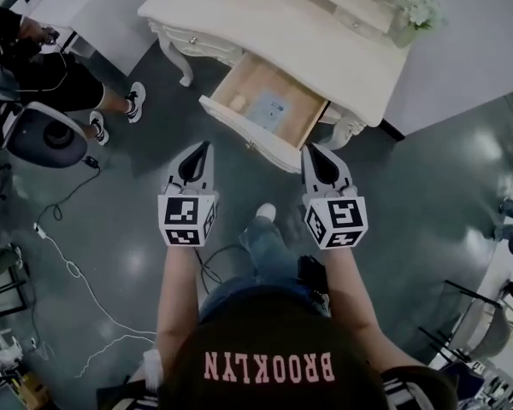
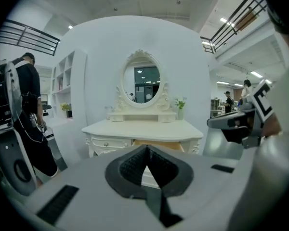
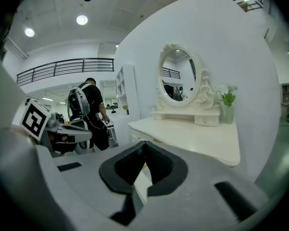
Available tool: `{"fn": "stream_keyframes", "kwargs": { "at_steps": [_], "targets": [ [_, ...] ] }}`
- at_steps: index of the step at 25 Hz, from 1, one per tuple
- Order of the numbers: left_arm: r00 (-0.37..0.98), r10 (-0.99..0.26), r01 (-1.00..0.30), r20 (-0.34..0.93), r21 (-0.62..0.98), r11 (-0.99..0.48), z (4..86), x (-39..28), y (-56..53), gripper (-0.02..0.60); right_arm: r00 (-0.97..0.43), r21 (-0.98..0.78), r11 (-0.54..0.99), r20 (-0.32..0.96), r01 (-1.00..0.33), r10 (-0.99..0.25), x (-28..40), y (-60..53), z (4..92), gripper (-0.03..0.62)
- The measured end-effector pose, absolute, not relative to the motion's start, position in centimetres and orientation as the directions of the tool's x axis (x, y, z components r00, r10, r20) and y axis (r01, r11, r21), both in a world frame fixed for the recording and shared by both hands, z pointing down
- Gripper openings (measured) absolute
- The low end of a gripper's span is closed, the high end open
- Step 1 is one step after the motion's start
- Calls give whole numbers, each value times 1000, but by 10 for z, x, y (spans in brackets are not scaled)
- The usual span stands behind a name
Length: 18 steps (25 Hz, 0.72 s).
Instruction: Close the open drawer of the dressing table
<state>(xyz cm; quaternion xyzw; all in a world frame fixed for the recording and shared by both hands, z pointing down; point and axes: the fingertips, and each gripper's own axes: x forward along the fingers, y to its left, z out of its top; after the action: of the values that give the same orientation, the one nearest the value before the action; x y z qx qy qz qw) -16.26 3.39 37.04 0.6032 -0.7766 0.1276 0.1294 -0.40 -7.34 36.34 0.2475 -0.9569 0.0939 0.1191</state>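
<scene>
Head view is showing the cream dressing table (image 1: 299, 37) standing at the far side, its open drawer (image 1: 248, 133) jutting toward the person, just beyond both tongs. Left gripper (image 1: 205, 148) and right gripper (image 1: 313, 149) are hovering with jaws together, holding nothing. Pushing on one corner alone is likely risking a skewed, jammed drawer.

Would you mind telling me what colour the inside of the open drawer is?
The drawer is light tan wood inside, with a cream front; the head view shows it best.
</scene>
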Motion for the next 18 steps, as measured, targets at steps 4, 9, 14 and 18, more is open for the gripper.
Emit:
{"fn": "stream_keyframes", "kwargs": {
  "at_steps": [4, 9, 14, 18],
  "targets": [
    [-185, -902, -982, 391, -43, 182, 382, -178, -2, 5, -815, -140, 823, 300, -551, -495, -11, -105, 375, -3],
    [-138, -893, -990, 429, -30, 138, 398, -182, -33, 5, -806, -161, 811, 326, -563, -494, -22, -121, 386, -3],
    [-70, -876, -998, 477, -28, 64, 415, -173, -46, 5, -770, -203, 764, 373, -613, -518, -14, -119, 409, -3],
    [-36, -864, -999, 502, -25, 27, 429, -172, -50, 5, -746, -228, 733, 411, -641, -525, -12, -112, 429, -3]
  ]
}}
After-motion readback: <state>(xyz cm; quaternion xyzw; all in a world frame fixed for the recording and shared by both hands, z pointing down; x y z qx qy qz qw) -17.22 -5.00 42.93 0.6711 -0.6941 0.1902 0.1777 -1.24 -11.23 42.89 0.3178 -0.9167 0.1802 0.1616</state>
